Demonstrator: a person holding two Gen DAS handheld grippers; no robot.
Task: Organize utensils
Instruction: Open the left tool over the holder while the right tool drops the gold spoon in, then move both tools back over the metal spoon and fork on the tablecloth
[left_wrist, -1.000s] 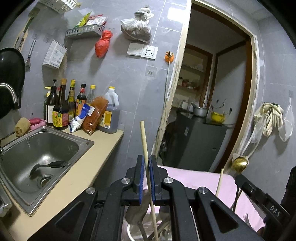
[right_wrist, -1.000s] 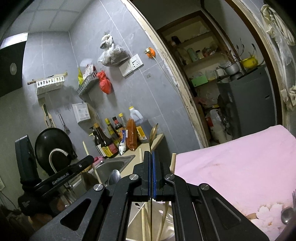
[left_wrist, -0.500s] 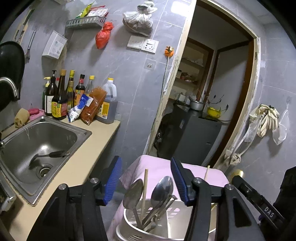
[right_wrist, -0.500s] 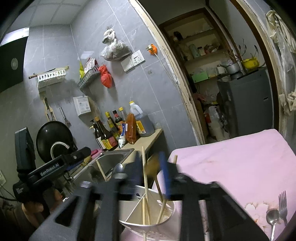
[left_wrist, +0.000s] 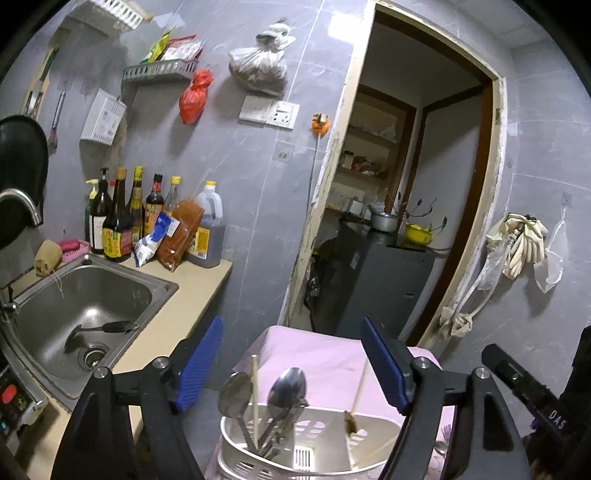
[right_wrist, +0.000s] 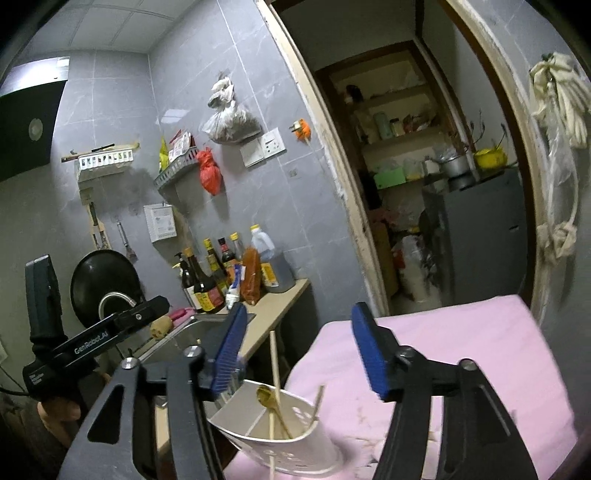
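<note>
Both tools now lifted clear above the white utensil holder (left_wrist: 314, 448) on the pink-covered table (right_wrist: 461, 350). Left tool (left_wrist: 291, 365) and right tool (right_wrist: 299, 350) just spread, pinching nothing (a second ago clamped shut). Chopstick (left_wrist: 254, 391) and gold spoon (right_wrist: 271, 402) dropped inside the holder.

Colours around my white caddy

My white slotted utensil holder (left_wrist: 317, 450) sits on a pale pink cloth (right_wrist: 461, 354); my grippers' pads (left_wrist: 201, 363) are ribbed blue on black arms, walls (left_wrist: 240, 177) grey marbled tile, one red bag (left_wrist: 194, 98) hanging.
</note>
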